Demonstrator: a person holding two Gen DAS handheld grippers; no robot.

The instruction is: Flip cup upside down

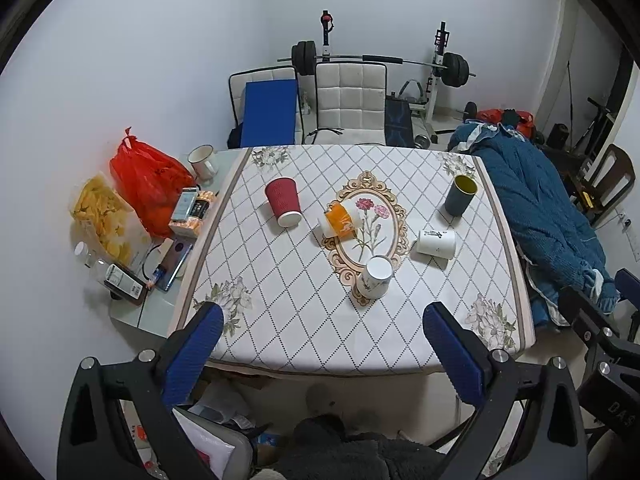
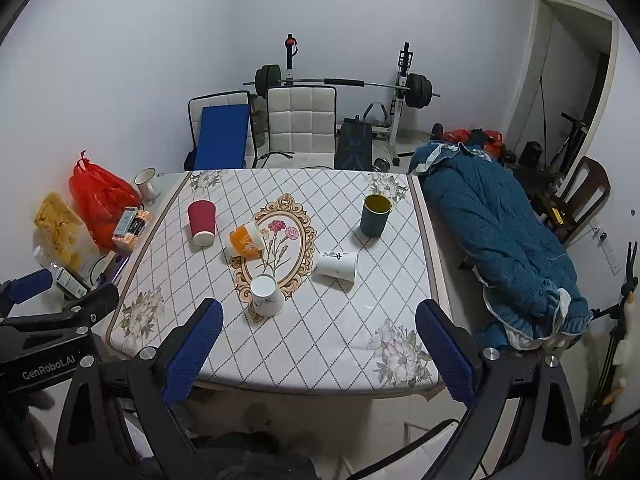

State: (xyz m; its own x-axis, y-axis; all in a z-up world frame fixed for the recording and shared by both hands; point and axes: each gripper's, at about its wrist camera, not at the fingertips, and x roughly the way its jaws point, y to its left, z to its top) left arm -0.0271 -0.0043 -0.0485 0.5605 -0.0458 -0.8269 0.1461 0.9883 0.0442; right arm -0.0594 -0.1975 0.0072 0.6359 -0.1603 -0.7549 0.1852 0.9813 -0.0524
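Note:
Several cups are on the patterned tablecloth (image 1: 304, 320) (image 2: 328, 344). A dark blue cup (image 1: 461, 195) (image 2: 375, 215) with a yellow inside stands upright at the far right. A red paper cup (image 1: 283, 201) (image 2: 202, 222) stands upside down at the left. An orange cup (image 1: 340, 221) (image 2: 245, 241) and a white cup (image 1: 436, 242) (image 2: 337, 265) lie on their sides. A white floral cup (image 1: 375, 277) (image 2: 267, 295) stands upside down near the front. My left gripper (image 1: 324, 352) and right gripper (image 2: 320, 350) are open and empty, above the table's near edge.
A red bag (image 1: 148, 184), a bag of chips (image 1: 104, 220), a white mug (image 1: 203, 161), boxes and bottles crowd the left side surface. A blue blanket (image 1: 540, 216) (image 2: 500, 232) lies right of the table. Chairs and a barbell rack stand behind.

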